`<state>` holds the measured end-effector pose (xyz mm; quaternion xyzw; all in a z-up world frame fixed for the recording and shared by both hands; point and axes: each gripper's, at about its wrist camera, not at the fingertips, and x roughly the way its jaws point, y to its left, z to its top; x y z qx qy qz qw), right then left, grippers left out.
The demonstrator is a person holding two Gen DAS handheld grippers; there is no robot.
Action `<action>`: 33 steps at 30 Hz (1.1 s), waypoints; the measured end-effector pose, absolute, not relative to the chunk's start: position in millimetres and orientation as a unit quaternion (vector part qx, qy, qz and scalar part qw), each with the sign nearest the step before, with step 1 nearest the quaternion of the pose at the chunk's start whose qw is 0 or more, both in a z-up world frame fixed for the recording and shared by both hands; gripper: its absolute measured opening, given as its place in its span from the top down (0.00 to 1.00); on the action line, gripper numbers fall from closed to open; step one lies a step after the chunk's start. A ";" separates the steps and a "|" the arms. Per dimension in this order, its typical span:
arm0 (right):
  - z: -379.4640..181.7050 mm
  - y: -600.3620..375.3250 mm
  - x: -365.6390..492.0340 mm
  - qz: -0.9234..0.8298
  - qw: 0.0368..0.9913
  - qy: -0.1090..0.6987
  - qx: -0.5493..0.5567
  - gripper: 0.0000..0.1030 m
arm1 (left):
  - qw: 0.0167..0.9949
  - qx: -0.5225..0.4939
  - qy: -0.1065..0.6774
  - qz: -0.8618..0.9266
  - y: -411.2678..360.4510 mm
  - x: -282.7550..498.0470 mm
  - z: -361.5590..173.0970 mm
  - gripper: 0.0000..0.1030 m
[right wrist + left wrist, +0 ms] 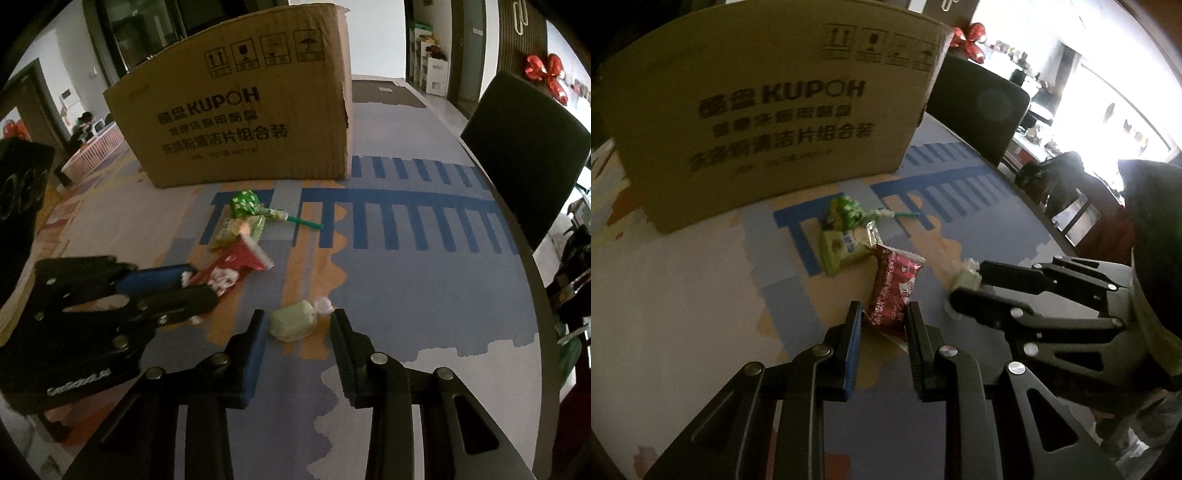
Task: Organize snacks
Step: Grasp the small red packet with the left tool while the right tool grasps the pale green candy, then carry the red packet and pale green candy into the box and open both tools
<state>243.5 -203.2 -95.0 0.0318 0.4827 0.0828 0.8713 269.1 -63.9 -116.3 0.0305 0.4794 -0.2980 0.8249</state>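
Left gripper (882,314) pinches red shiny snack packet (892,291); thin edge may slip. Right gripper (299,325) open around pale green wrapped candy (291,320); may squash.

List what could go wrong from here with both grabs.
1. The left gripper pinches only the end of the red packet, so it may slip or tear when lifted.
2. The right gripper straddles the pale green candy; if its fingers catch only the twisted wrapper end, the candy may drop.
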 end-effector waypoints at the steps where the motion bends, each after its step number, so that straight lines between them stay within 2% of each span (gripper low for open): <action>1: -95.2 -201.4 243.8 0.084 0.872 0.481 0.029 0.68 | 0.826 0.029 0.479 -0.297 -63.0 267.4 -116.1 0.77; 3: -95.6 -200.3 243.9 0.087 0.872 0.480 0.029 0.74 | 0.827 0.026 0.478 -0.294 -61.5 264.3 -115.2 0.77; 13: -88.5 -199.9 239.8 0.092 0.876 0.472 0.035 0.74 | 0.843 0.003 0.460 -0.279 -53.5 256.1 -100.8 0.77; 33: -23.9 -191.4 239.9 0.109 0.911 0.397 0.031 0.74 | 0.886 -0.007 0.383 -0.261 -42.4 262.6 -33.6 0.77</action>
